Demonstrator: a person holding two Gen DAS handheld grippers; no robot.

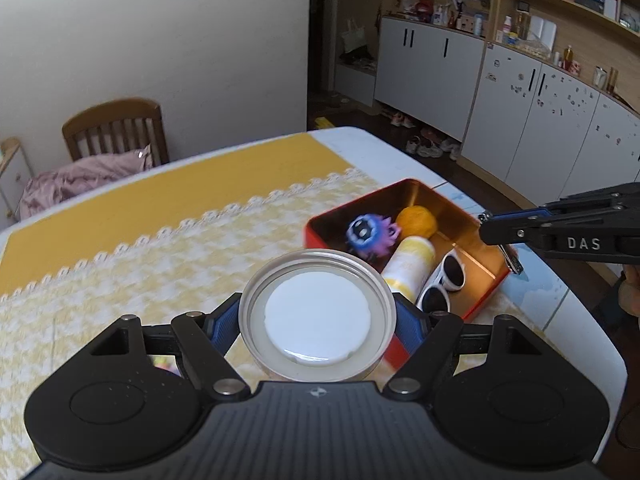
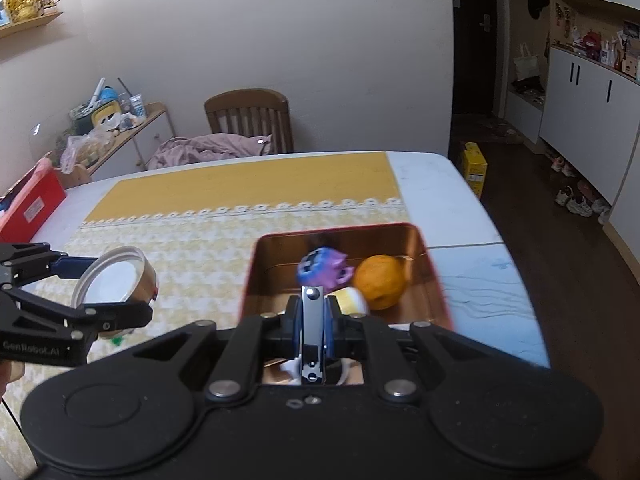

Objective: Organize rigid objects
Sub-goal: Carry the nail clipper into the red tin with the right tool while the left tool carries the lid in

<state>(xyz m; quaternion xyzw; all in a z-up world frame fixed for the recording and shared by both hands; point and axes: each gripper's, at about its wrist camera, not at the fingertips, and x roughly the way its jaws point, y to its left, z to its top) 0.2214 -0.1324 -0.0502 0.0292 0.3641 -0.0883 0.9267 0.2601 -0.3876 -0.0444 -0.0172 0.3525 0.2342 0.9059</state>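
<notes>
I had both grippers loaded over the table (image 2: 452, 184). My left gripper (image 1: 318, 320) was spread wide around a round tin can (image 1: 316, 320), its blue pads (image 1: 222, 326) pressed against the can's sides at the lower middle of the left wrist view, white lid up. My right gripper (image 2: 313, 328) was pressed nearly together, pinching a metal nail clipper (image 2: 312, 332) that stood on edge between the pads at the centre of the right wrist view.

The red tin box (image 1: 404, 350) lay open at the right middle of the left view, and already held a purple toy (image 1: 370, 236), an orange (image 1: 416, 220), a yellow-and-white bottle (image 1: 408, 268) and white sunglasses (image 1: 442, 284). The can was just short of the box's near rim; the clipper hung above the box's near end.

As I judged it, doing this well meant taking turns, since both hands were converging on one small box. The clipper was thin, so I reckoned it should go low into a bare strip of floor before I let go, or it would bounce. The can was bulky and little room was left; I thought the far left part looked the freest. I needed to keep it level and lift it clear of the rim.
</notes>
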